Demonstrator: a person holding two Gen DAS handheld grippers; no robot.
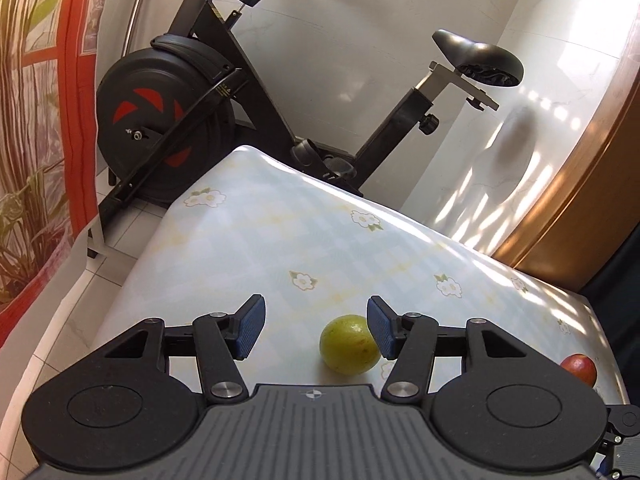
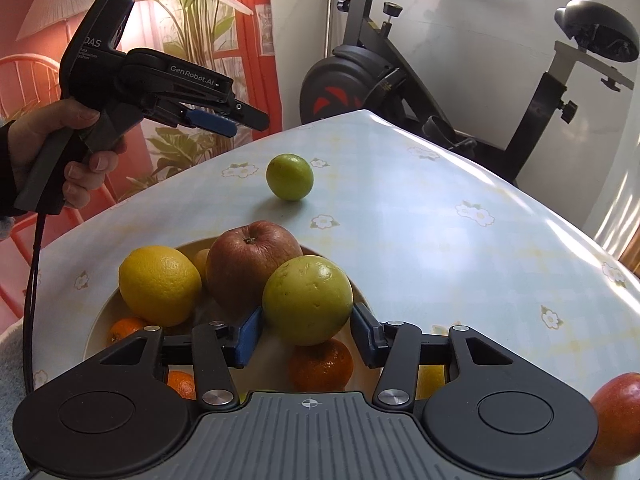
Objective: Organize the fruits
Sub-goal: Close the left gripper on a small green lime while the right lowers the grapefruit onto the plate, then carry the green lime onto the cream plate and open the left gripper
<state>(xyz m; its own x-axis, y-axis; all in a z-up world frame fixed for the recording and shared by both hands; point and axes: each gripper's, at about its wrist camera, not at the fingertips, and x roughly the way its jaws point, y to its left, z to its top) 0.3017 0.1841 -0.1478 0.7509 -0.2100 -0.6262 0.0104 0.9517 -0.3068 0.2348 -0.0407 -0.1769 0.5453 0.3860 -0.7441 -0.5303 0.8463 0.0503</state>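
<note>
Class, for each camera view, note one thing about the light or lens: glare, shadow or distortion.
Left wrist view: dappled sunlight patches streak the white wall, and glare whitens the tablecloth's far edge. Right wrist view: fisheye bends the table edge into a curve, and the green fruit casts a soft shadow.

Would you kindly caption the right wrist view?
Right gripper grips a green fruit above the fruit-filled bowl.

Both grippers are black with a ribbed grey housing, silver pivot screws and blue ribbed pads [image 1: 251, 330]. The left gripper [image 2: 228, 118] carries white "GenRobot.AI" lettering. A bare-skinned hand [image 2: 60, 152] with a dark sleeve grips its grey trigger handle, from which a black cable [image 2: 32, 296] hangs.
</note>
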